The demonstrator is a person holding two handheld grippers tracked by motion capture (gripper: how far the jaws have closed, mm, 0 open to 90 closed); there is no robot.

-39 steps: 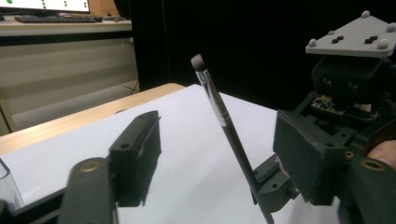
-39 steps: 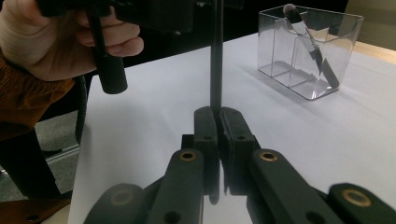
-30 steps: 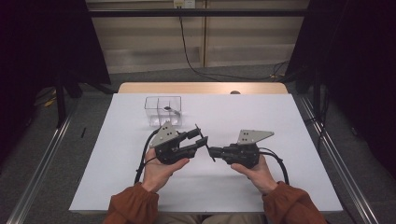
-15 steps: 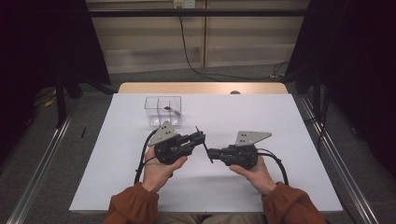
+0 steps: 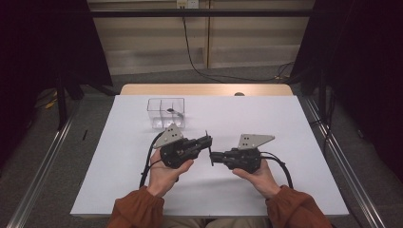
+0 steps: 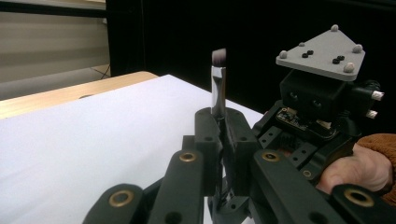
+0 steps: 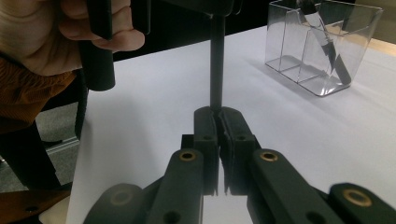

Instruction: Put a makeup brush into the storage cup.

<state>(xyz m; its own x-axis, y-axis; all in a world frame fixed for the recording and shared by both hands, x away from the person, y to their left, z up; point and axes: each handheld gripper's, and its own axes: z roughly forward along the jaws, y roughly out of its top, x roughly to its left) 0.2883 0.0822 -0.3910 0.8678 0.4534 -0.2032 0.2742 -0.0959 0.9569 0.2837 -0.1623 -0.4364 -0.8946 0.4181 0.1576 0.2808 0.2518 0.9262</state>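
Note:
A small brush point(image 5: 208, 144) stands nearly upright between my two grippers over the white table point(image 5: 294, 142). In the left gripper view its silver ferrule and dark bristles point(image 6: 218, 79) rise from my left gripper point(image 6: 219, 122), which is shut on it. In the right gripper view the brush's dark handle point(image 7: 216, 65) comes up out of my right gripper point(image 7: 217, 115), also shut on it. From above, the left gripper point(image 5: 208, 140) grips higher and the right gripper point(image 5: 213, 156) lower on the handle.
A clear divided container point(image 5: 165, 113) stands behind the left gripper with another brush point(image 5: 175, 113) leaning inside; the same container point(image 7: 322, 44) appears in the right gripper view. A wooden strip point(image 5: 204, 89) runs along the table's far edge.
My right gripper has edged left, closer to the left one. Both hands have drifted slightly toward the person, with the brush still between the jaws.

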